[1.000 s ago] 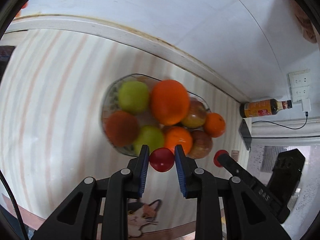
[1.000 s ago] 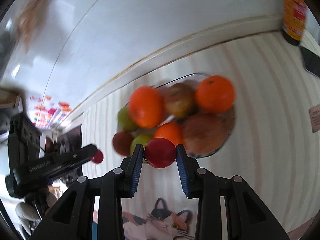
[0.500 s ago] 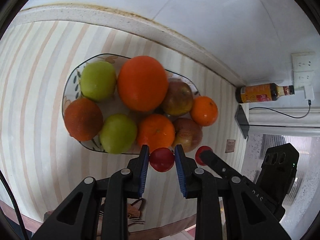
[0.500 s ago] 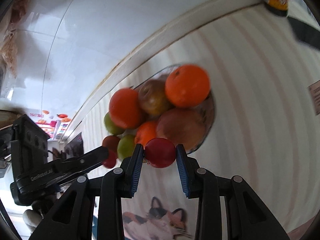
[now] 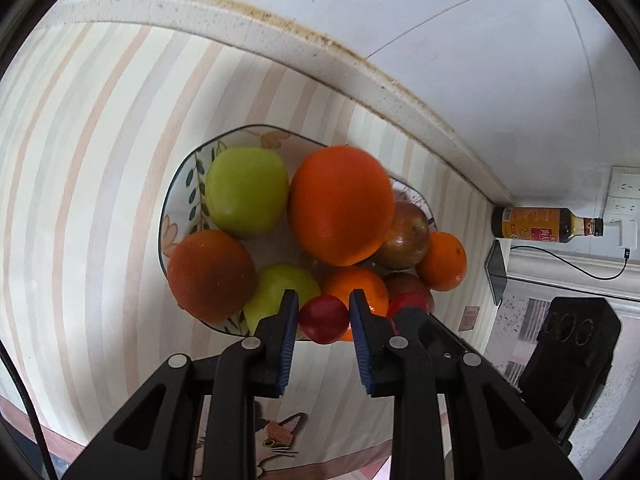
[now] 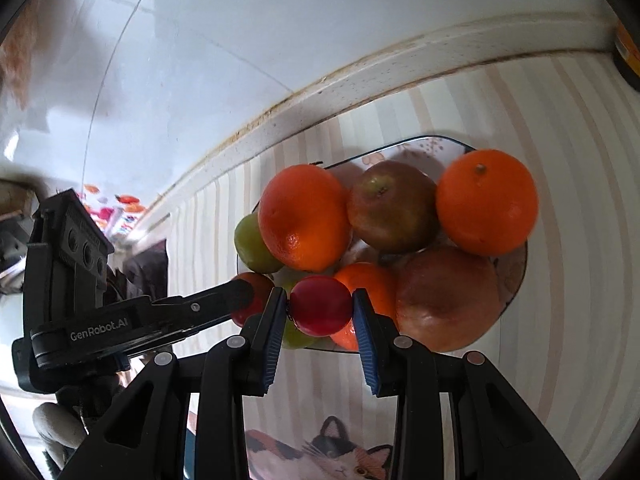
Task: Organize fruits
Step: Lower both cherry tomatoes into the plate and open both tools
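Note:
A patterned plate (image 5: 188, 184) on the striped tablecloth holds several oranges, green apples and reddish apples, with a large orange (image 5: 340, 204) on top. My left gripper (image 5: 323, 318) is shut on a small red fruit (image 5: 322, 320) at the plate's near rim. My right gripper (image 6: 320, 310) is shut on another small red fruit (image 6: 320, 306), also at the near rim (image 6: 516, 280). The right gripper's tip with its red fruit shows in the left wrist view (image 5: 408, 304). The left gripper shows in the right wrist view (image 6: 248, 300), just left of the right one.
A sauce bottle (image 5: 544, 230) lies by the wall at the right, near wall sockets (image 5: 624, 196) and a cable. A white ledge (image 5: 280, 40) runs along the back of the table. A cat picture (image 6: 340, 456) marks the cloth's near edge.
Both grippers, each still holding its red fruit, have moved in toward the plate's near rim and closer together. The plate now fills more of both views.

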### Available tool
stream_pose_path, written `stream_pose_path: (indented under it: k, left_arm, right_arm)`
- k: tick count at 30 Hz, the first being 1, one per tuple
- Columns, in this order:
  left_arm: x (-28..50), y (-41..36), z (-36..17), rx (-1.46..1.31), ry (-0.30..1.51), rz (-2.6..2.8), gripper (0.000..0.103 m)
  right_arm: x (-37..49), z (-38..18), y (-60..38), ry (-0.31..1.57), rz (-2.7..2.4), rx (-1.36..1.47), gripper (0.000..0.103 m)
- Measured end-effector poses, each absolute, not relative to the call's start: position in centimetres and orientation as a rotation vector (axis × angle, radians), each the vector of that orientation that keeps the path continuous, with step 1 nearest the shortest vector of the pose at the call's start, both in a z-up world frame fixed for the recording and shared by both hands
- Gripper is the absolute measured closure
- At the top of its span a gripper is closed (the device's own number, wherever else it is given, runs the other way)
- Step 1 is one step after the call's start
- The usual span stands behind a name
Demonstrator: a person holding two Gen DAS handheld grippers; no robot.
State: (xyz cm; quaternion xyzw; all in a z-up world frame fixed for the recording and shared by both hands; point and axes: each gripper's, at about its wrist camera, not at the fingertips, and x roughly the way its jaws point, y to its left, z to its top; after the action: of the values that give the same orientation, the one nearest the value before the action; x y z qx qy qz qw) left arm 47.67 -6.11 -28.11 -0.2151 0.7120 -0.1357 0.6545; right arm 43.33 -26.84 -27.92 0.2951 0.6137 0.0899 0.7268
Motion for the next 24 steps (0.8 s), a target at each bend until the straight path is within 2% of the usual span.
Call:
stream_pose_path:
  k: [24]
  left_arm:
    - [47.9, -3.9, -29.5, -0.571, 1.625, -0.266, 0.079]
  right_arm:
    - [45.3, -28.3, -22.9, 1.397, 0.293, 0.565, 0.067]
